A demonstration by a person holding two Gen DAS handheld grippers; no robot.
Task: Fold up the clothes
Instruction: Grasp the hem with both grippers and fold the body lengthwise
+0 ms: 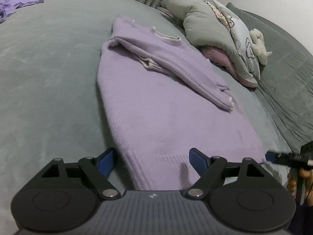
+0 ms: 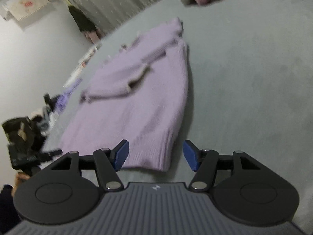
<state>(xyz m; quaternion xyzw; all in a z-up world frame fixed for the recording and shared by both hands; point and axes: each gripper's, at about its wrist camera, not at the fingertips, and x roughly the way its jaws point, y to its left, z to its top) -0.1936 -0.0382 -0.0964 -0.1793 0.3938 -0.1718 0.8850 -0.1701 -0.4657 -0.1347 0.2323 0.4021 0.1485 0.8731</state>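
A lilac knit sweater (image 1: 156, 101) lies flat on the grey bed (image 1: 49, 78), both sleeves folded across its chest, collar at the far end. My left gripper (image 1: 152, 162) is open, its blue pads either side of the hem's left corner. My right gripper (image 2: 156, 154) is open over the hem's right corner of the same sweater (image 2: 137, 101). It shows in the left wrist view (image 1: 289, 158) at the right edge. The left gripper shows in the right wrist view (image 2: 25, 152) at the left edge.
Grey pillows, a printed cushion and a white plush toy (image 1: 258, 45) lie at the bed's head, right of the sweater. A purple garment (image 1: 13, 5) lies at the far left corner. A curtain (image 2: 117, 2) and wall stand beyond the bed.
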